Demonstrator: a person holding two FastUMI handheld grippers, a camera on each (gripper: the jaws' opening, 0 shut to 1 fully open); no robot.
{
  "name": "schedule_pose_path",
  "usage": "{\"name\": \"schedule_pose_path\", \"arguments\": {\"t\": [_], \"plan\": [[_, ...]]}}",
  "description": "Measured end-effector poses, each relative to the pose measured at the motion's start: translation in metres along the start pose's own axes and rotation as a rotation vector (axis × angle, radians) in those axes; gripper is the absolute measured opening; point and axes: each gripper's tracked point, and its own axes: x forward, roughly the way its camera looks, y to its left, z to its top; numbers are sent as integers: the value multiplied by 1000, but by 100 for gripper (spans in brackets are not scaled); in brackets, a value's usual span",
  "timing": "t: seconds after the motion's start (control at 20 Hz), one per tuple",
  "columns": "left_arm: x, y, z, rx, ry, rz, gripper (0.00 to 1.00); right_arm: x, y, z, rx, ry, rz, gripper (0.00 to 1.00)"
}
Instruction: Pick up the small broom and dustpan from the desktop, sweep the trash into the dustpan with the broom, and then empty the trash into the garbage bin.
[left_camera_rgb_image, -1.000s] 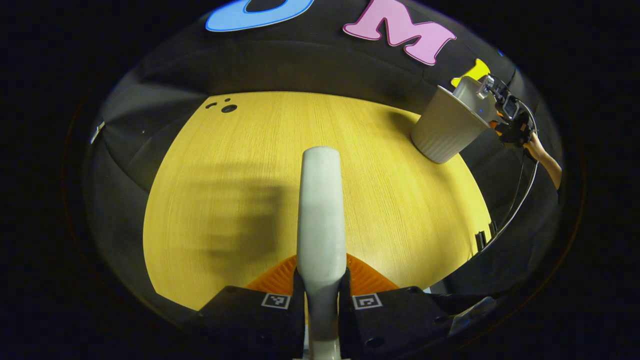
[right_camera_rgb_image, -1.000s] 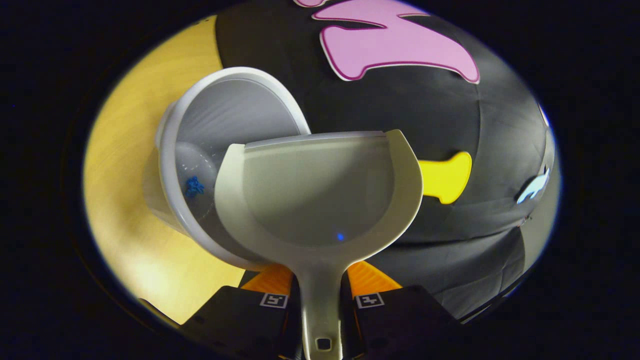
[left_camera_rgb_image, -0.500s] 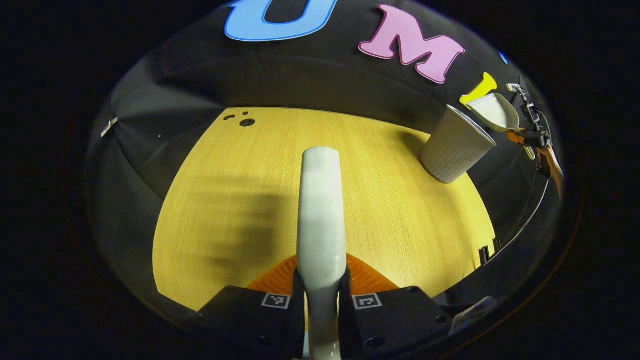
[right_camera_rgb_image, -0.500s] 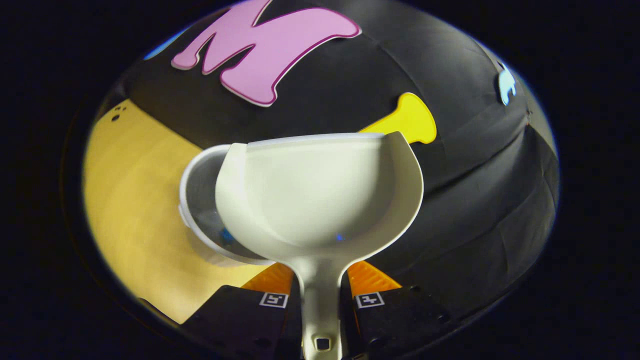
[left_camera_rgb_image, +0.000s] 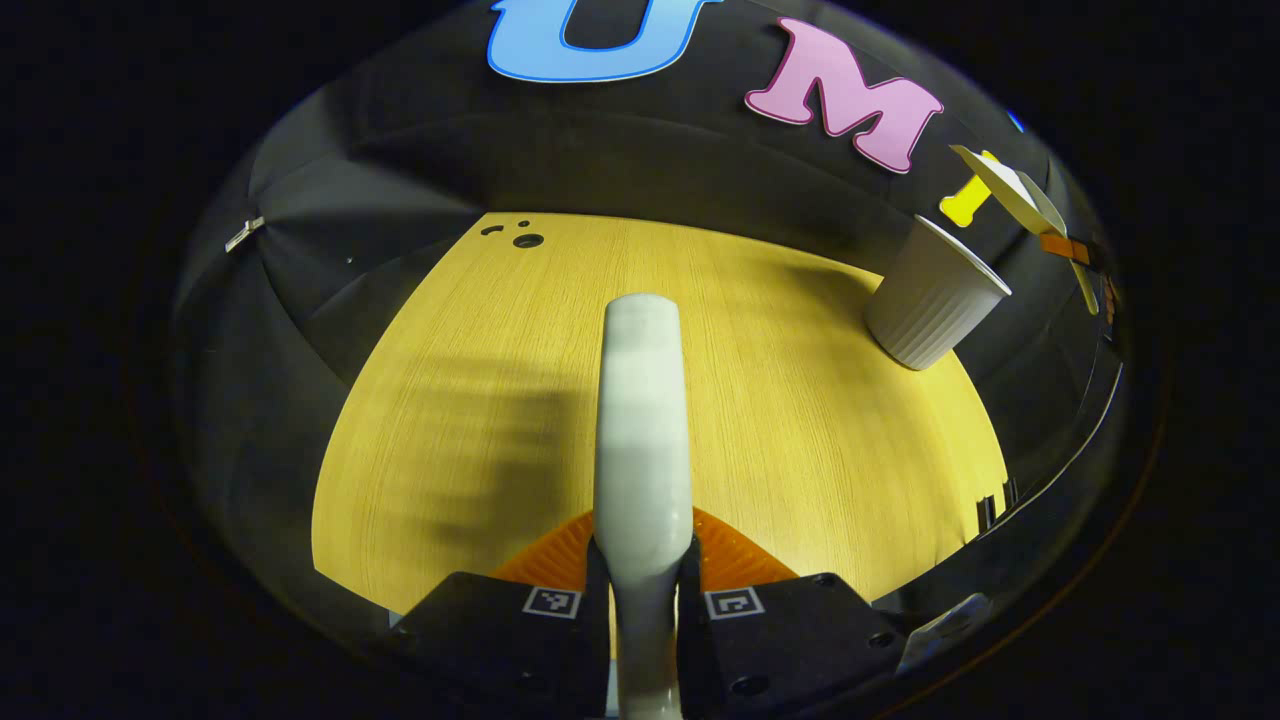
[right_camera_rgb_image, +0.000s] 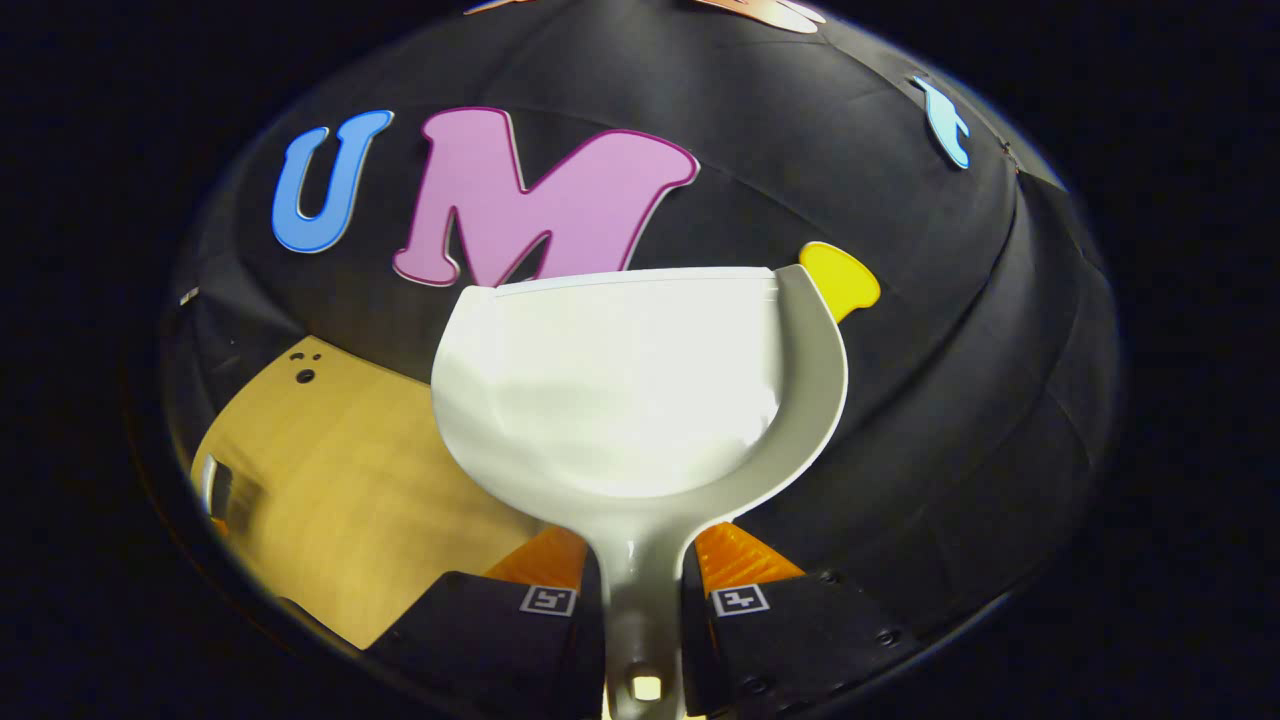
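Above the yellow wood-grain desktop (left_camera_rgb_image: 480, 420), nearest you in the left gripper view, your left gripper (left_camera_rgb_image: 642, 590) has both fingers pressed on the pale grey plastic handle of the small broom (left_camera_rgb_image: 642, 420), which runs straight out from the jaws over the desktop; its bristles can't be made out. Farther across the desktop, towards its far right corner, the off-white ribbed garbage bin (left_camera_rgb_image: 930, 300) stands on the surface with its open mouth up. Above the bin and just to its right, held in the air, you can see the pale dustpan (left_camera_rgb_image: 1005, 185) edge-on, with part of your right gripper (left_camera_rgb_image: 1075, 255) under it.

In the right gripper view, your right gripper (right_camera_rgb_image: 645, 600) is clamped on the dustpan's handle at the bottom, both fingers against it. The white scoop of the dustpan (right_camera_rgb_image: 620, 400) opens away from you, brightly lit and bare inside, raised clear of the desktop (right_camera_rgb_image: 350, 500), which lies below it to the left. Beyond the dustpan hangs the black cloth wall (right_camera_rgb_image: 950, 400).
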Motion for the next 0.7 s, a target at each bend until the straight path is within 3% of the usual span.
{"name": "schedule_pose_path", "arguments": {"t": [0.35, 0.5, 0.7], "plan": [[14, -6, -9, 23, -5, 19, 31, -10, 100, -29, 39, 36, 215, 34], [24, -12, -10, 43, -7, 20, 31, -21, 150, -69, 46, 104, 280, 34], [42, -20, -21, 66, 16, 17, 31, -10, 176, -141, 44, 256, 316, 31]]}}
